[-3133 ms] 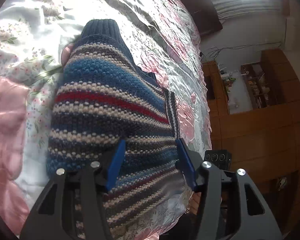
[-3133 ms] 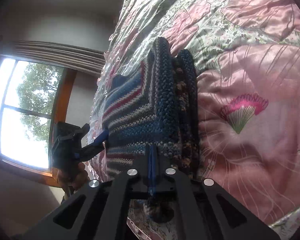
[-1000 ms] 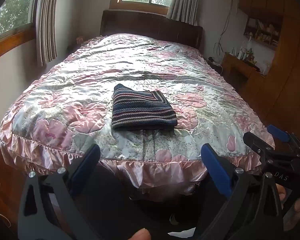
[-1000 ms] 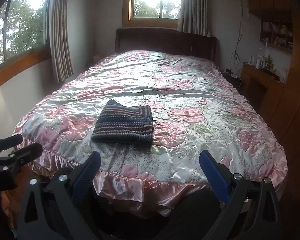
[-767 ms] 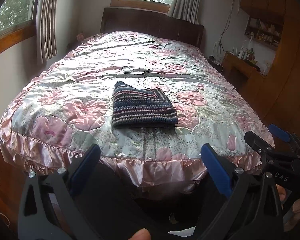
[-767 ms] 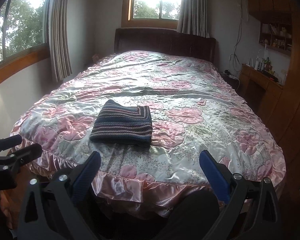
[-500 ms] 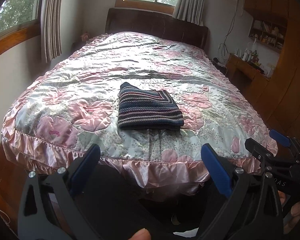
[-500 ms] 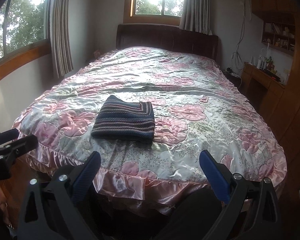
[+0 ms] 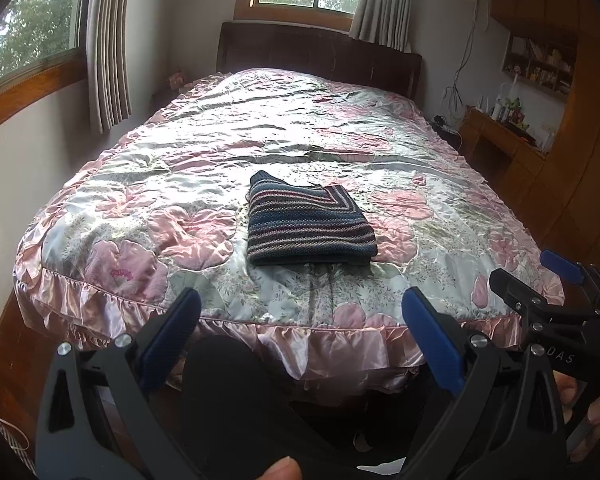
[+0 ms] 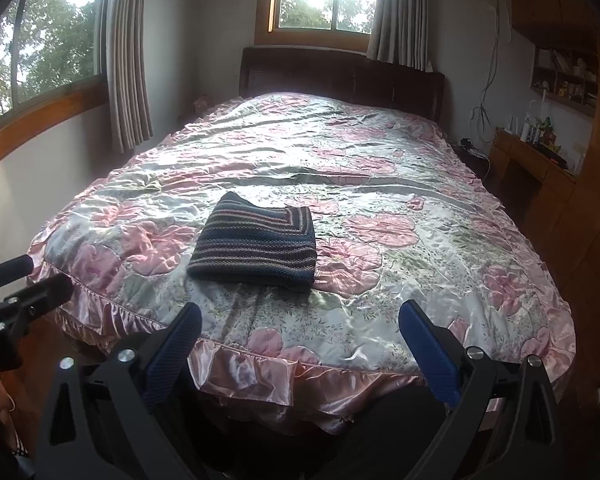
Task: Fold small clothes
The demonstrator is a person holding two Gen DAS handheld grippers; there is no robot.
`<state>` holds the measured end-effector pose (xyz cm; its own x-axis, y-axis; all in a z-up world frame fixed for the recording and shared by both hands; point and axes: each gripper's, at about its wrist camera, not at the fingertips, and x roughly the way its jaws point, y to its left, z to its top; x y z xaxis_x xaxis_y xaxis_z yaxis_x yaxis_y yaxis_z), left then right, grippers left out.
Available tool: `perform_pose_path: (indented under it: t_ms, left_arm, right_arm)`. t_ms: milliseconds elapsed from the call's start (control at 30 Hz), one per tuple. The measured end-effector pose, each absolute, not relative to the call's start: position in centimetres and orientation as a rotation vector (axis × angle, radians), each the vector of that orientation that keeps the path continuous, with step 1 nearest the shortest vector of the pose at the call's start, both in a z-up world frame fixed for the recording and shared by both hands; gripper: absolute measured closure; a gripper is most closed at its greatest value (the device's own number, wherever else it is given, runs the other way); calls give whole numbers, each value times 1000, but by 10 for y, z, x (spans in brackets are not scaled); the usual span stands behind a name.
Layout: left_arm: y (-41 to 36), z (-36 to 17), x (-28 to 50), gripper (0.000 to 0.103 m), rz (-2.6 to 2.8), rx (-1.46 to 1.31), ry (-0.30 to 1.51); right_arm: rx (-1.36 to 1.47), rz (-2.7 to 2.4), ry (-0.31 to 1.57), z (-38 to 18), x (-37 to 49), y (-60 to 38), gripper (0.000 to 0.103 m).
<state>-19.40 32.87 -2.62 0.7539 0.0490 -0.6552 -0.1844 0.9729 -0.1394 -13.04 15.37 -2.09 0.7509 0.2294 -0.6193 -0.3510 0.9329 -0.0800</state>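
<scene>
Both hand-held grippers are hovering off the foot of the bed, well apart from the clothing. Blue-padded fingers of the left hand-held gripper (image 9: 300, 316) are standing spread wide and gripping nothing, and the right hand-held gripper (image 10: 298, 330) is likewise gaping with nothing between its fingers. A folded knitted sweater with blue, grey, cream and red stripes (image 9: 306, 224) is lying flat as a neat rectangle on the shiny pink floral satin bedspread (image 9: 204, 152), near the foot end and roughly midway across the bed. A dark wooden headboard (image 10: 340, 74) is standing at the far end beneath a window.
</scene>
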Motion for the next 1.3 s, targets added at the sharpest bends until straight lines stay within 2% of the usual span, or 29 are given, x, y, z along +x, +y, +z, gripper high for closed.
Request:
perform_pose_path:
  t_ms: [1300]
  left_arm:
    - [325,-32,-183,3,153,-158,730]
  right_arm:
    - [-179,316,650,-26,-127,157,4]
